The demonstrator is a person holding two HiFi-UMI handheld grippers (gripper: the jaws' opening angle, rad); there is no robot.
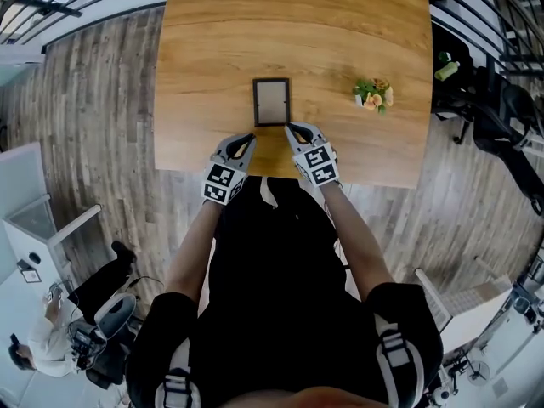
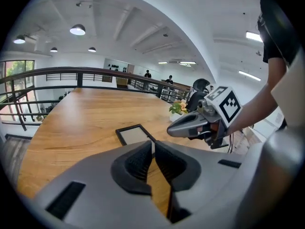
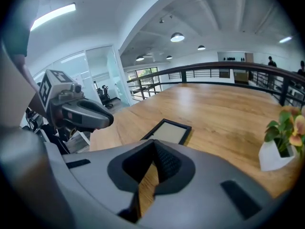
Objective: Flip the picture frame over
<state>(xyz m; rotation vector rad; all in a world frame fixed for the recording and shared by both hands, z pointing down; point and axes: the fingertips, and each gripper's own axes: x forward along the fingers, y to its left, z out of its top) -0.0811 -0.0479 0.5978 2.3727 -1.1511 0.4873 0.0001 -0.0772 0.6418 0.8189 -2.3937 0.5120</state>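
**finding.** the picture frame (image 1: 271, 102) lies flat on the bench (image 1: 212, 41), close to the near edge and about midway along it. its long axis runs from the near edge toward the far edge, so one short side faces the person. a pale panel inside a dark border faces up. it cannot be told whether this is the front or the back.

**grippers.** the left gripper (image 1: 249, 137) has its fingers clenched with nothing between them; only bench wood shows through the slit in the left gripper view. the right gripper (image 1: 290, 127) is clenched and empty as well.

**deciding relation.** the frame lies straight ahead of both sets of fingers, toward the far edge. the left tips sit just short of its near left corner. the right tips sit at its near right corner and look slightly the nearer of the two. contact with the frame cannot be confirmed for either gripper.

**judgement.** the flip is not yet begun. with the short side presented, the likely entry is under or onto that near side, and the fingers would have to part first. a lift there would turn the frame end over end toward the far edge.

**other.** a small potted plant (image 1: 373, 95) stands well apart, toward the right edge of the bench, clear of that path.
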